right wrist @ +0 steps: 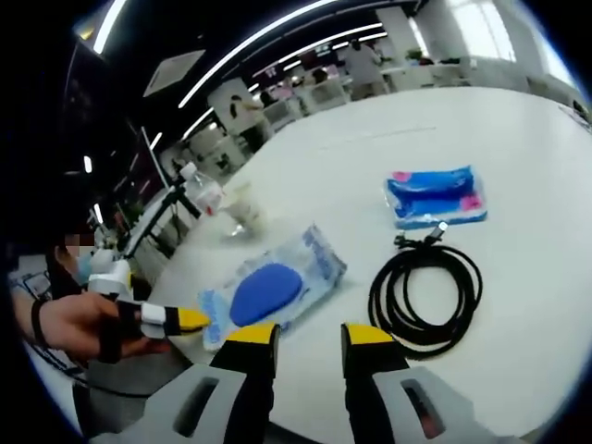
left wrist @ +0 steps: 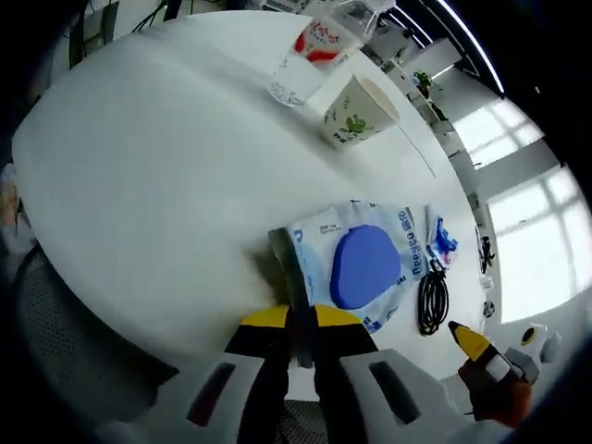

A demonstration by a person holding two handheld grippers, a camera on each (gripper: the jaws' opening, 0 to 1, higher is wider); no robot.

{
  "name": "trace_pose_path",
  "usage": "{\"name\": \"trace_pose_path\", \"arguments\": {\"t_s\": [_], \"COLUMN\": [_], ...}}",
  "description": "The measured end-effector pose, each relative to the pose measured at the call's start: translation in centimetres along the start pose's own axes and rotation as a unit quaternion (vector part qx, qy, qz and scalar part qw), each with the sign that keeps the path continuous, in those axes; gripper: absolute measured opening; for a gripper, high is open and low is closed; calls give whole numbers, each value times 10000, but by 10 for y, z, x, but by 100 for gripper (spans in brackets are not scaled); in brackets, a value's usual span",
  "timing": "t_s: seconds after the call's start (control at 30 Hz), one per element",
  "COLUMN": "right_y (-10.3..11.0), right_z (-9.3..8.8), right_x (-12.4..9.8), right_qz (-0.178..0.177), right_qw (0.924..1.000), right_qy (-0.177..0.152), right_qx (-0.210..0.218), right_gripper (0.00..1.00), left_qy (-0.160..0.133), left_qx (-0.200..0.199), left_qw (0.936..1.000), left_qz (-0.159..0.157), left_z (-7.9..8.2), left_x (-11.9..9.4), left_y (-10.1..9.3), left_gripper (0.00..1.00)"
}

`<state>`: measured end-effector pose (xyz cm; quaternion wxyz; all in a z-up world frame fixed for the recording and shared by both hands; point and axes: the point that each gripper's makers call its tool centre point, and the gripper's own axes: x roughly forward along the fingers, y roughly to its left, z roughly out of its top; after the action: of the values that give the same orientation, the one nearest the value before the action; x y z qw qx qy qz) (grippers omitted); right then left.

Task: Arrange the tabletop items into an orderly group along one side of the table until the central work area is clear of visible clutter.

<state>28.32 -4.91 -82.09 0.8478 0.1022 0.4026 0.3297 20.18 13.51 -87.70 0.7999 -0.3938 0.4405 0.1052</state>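
A white and blue wet wipes pack [left wrist: 365, 264] with a blue oval lid lies on the white round table [left wrist: 166, 176]. My left gripper [left wrist: 302, 320] is shut on the pack's near edge, its yellow-tipped jaws pinching the wrapper. In the right gripper view the same wet wipes pack [right wrist: 273, 287] lies left of centre, with the left gripper [right wrist: 190, 319] holding its corner. My right gripper [right wrist: 310, 338] stands open just in front of the pack, nothing between its jaws. A coiled black cable [right wrist: 425, 296] lies right of the pack.
A paper cup [left wrist: 356, 111] and a clear plastic bottle [left wrist: 310, 51] stand at the far side of the table. A blue and pink tissue packet [right wrist: 435, 196] lies beyond the cable. A person's hand [right wrist: 74, 324] holds the left gripper. Office desks stand beyond the table.
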Motion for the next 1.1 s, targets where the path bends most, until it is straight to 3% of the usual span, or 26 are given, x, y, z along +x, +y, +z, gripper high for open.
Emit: {"name": "trace_pose_path", "arguments": {"t_s": [0.23,0.57,0.7,0.83,0.93,1.1], "right_y": [8,10,12,12,12,12], "right_z": [-10,-23,-26,-25,-26,-27], "right_x": [2,0,-1,-2,0,7], "right_qz": [23,-38,-72,-74,4,71], "right_qw": [10000,9998,9996,9995,9994,9984], "right_qy": [81,192,272,311,357,547], "right_qx": [-21,4,-4,-49,-21,-129], "right_gripper": [25,25,25,26,27,29], "left_qy": [-179,-423,-623,-558,-432,-115], "left_qx": [82,-189,-526,34,194,750], "left_qw": [9998,9989,9964,9978,9976,9967], "left_qz": [-2,121,-240,-359,-499,-300], "left_z": [15,38,51,52,44,30], "left_x": [-4,-6,0,-2,-4,-14], "left_y": [14,39,32,25,18,23], "left_gripper": [3,3,4,11,20,25]}}
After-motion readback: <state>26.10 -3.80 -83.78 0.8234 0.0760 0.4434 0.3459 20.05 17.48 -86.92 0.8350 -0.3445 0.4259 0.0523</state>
